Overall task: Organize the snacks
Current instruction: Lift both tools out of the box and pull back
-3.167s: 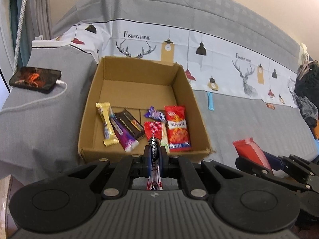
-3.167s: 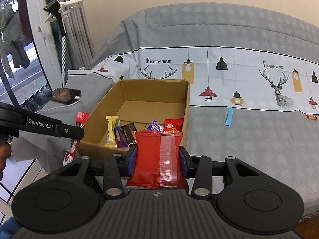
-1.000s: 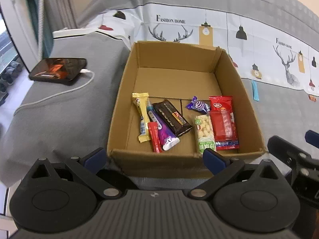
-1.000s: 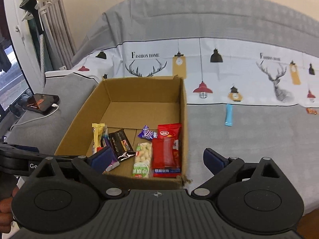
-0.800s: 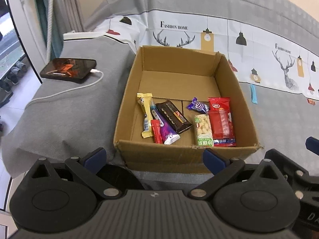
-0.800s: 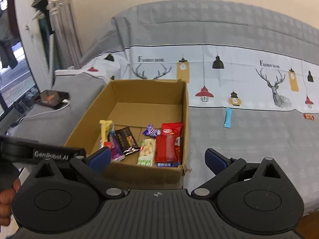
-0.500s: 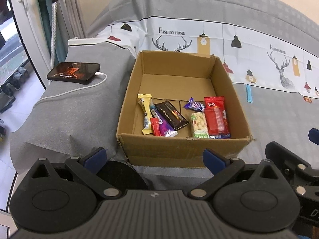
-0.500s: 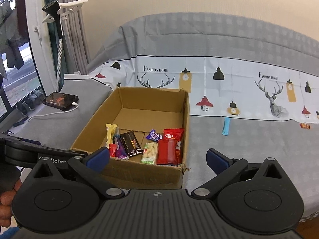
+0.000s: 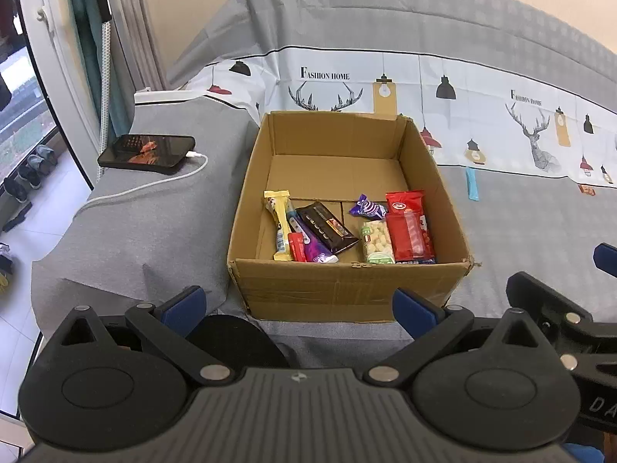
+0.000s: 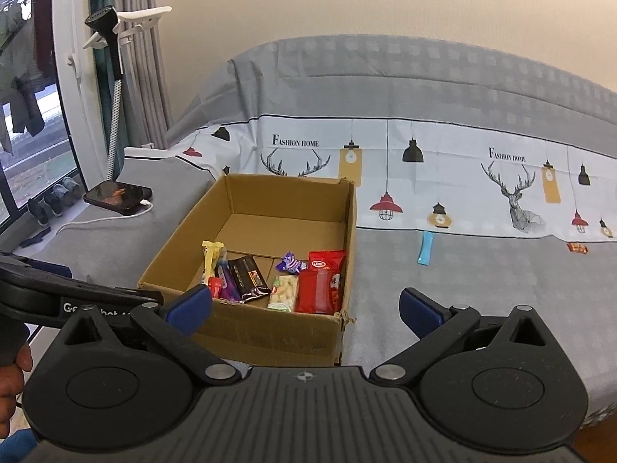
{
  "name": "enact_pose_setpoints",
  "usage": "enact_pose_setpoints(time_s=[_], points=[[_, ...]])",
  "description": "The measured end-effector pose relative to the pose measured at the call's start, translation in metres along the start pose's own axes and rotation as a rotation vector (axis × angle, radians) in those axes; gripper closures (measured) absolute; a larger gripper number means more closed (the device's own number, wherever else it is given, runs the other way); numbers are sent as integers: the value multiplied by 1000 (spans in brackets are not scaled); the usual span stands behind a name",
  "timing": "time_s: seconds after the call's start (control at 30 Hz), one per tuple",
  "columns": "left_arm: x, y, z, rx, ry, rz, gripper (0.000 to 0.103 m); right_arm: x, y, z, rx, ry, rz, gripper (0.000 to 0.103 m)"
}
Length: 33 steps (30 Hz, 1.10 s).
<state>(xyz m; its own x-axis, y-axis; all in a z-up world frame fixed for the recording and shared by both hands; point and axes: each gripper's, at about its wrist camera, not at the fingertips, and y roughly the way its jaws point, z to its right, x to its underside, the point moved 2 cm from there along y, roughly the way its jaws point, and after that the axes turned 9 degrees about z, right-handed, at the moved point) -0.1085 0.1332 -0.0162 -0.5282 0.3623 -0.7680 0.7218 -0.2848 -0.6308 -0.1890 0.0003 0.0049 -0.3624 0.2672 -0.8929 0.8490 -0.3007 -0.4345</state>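
An open cardboard box [image 9: 347, 285] [image 10: 270, 332] sits on the grey bed cover. Several snacks lie in a row along its near side: a yellow bar [image 9: 280, 223], a small red stick [image 9: 297, 246], a purple bar [image 9: 311, 245], a dark chocolate bar [image 9: 327, 227], a purple candy [image 9: 368, 207], a peanut pack [image 9: 376, 241] and a red packet [image 9: 408, 229] [image 10: 320, 283]. My left gripper [image 9: 299, 305] is open and empty, held back from the box's near wall. My right gripper [image 10: 304, 306] is open wide and empty, also short of the box. Two small snacks lie on the cover: a blue stick [image 10: 425, 252] and a red-orange piece [image 10: 577, 247].
A phone [image 9: 146, 148] with a white charging cable lies on the grey cover left of the box. A window, curtains and a garment steamer stand [image 10: 112, 38] are at the left. The bed's near edge drops to the floor at the lower left. A hand [image 10: 11, 397] holds the left gripper.
Both grippers have let go of their snacks, which now lie in the box, and have pulled back and up from it. Over the last half second little has moved.
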Motion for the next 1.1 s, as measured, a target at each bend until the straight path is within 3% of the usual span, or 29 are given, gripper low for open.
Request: enact_pose_setpoints(time_s=[1.1], points=[[4,15,9,-1,38,-49,0,8,13,8,-14,28,-49,1]])
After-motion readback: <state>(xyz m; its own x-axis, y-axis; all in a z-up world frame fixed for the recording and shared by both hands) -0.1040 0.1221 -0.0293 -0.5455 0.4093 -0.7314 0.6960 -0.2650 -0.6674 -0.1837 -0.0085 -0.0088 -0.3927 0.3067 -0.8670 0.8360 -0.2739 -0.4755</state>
